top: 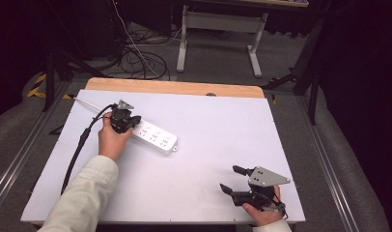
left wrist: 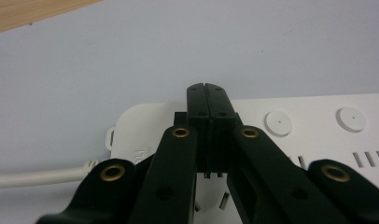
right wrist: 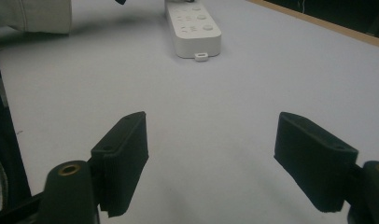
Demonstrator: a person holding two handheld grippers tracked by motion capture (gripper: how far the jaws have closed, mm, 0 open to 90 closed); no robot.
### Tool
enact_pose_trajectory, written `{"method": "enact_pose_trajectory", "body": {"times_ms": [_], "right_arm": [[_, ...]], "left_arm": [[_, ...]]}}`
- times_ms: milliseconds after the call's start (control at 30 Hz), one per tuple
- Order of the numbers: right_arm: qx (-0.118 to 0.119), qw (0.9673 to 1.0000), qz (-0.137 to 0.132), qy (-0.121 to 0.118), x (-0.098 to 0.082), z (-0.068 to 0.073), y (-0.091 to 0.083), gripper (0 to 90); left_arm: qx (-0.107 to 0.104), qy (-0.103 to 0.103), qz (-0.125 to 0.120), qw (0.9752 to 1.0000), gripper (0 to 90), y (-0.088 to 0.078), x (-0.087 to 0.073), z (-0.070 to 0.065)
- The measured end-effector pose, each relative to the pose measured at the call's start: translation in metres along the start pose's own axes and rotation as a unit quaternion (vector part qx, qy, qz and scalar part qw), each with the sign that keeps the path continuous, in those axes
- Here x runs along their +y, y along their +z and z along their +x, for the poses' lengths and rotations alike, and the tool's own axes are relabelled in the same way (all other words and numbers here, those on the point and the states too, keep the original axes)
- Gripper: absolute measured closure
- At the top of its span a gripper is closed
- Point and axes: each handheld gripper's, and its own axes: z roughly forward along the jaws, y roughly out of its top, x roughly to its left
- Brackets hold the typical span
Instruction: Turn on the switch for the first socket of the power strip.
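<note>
Left tongs [left wrist: 207,91] closed over power strip [top: 155,137]; right tongs [top: 231,178] well apart.

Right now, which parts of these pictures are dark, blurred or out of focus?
High view: table evenly lit, surroundings very dark. Left gripper view: the closed left claw is sharp, the power strip slightly soft. Right gripper view: open right claw near and soft-edged, slight haze.

One white power strip [top: 154,137] with one pale cord [left wrist: 38,176], two round buttons [left wrist: 277,122] on its top face in the left claw view, two claws, left claw [top: 122,117] and right claw [top: 230,180], one worktop [top: 223,125], two hands
</note>
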Motion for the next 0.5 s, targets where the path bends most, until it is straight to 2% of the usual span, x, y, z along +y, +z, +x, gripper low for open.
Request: {"method": "enact_pose_trajectory", "body": {"times_ms": [67, 267, 400, 433, 500], "right_arm": [[0.0, 1.0, 0.0, 0.0, 0.0, 0.0001, 0.0, 26.5], [0.002, 1.0, 0.0, 0.001, -0.0001, 0.0003, 0.0, 26.5], [0.001, 1.0, 0.001, 0.001, -0.0002, 0.0, 0.0001, 26.5], [0.002, 1.0, 0.001, 0.0, -0.0002, 0.0, 0.0002, 26.5], [0.003, 1.0, 0.003, 0.001, -0.0002, 0.0004, 0.0005, 26.5]], "left_arm": [[0.003, 0.005, 0.0, 1.0, 90.0, 0.0002, -0.0001, -0.0011], [-0.002, -0.008, 0.003, 1.0, 90.0, 0.0003, 0.0002, 0.0005], [0.007, -0.004, 0.006, 1.0, 90.0, 0.0004, 0.0009, -0.0022], [0.001, -0.009, 0.004, 1.0, 90.0, 0.0009, 0.0004, -0.0029], [0.005, -0.005, 0.004, 1.0, 90.0, 0.001, 0.0007, -0.0038]]}}
